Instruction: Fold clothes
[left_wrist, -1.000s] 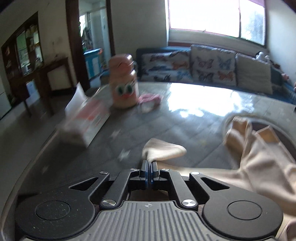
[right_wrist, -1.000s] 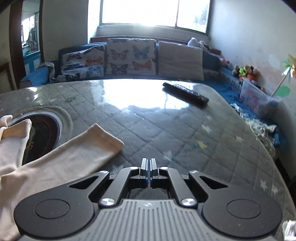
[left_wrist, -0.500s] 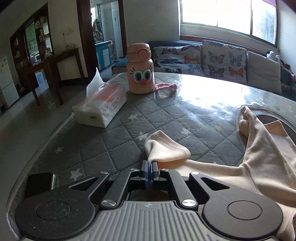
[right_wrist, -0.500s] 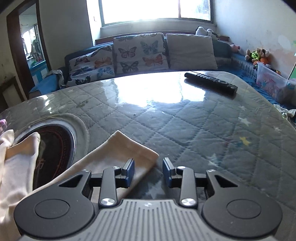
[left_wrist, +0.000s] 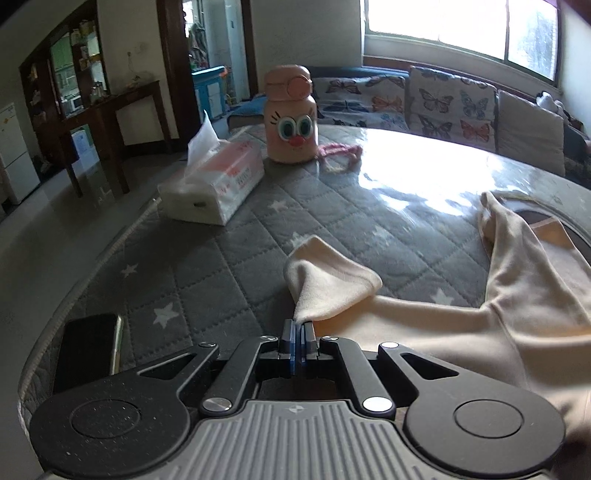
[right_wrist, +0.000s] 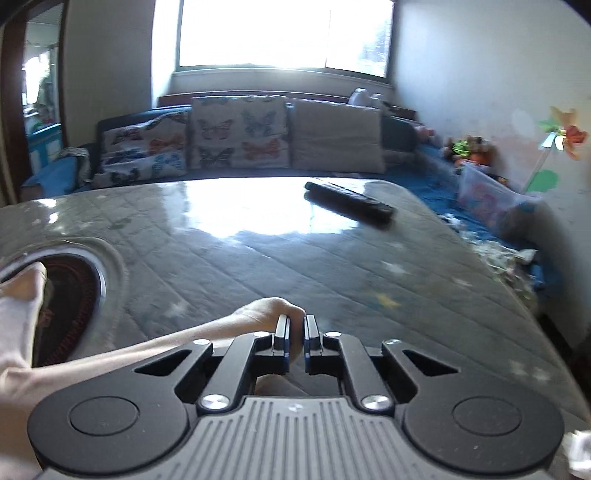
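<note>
1. Left wrist view: the left gripper was pinched tight on one cuff end of the cream garment, and the cuff stood up in a small peak just past the fingertips. The rest of the garment trailed off to the right across the grey quilted table, toward the table's round inset.
2. Same view, clutter placed from the garment: a tissue pack well apart to the far left, a pink cartoon bottle beyond it, a pink cord just beside the bottle, and a dark phone near the table's left edge.
3. Right wrist view: the right gripper had its jaws narrowed with a small gap left, and the garment's other cuff was bunched between them. A firm grip could not be confirmed, and the frame was motion-blurred.
4. Same view: the garment ran left from the jaws toward the round inset. A remote lay well apart on the far side.
5. Step, as a judgement: securing both leg ends, early in the fold.
6. The next move likely calls for fully closing the right gripper, then lifting both ends together, pulling taut and laying the garment flat, clear of the tissue pack.
</note>
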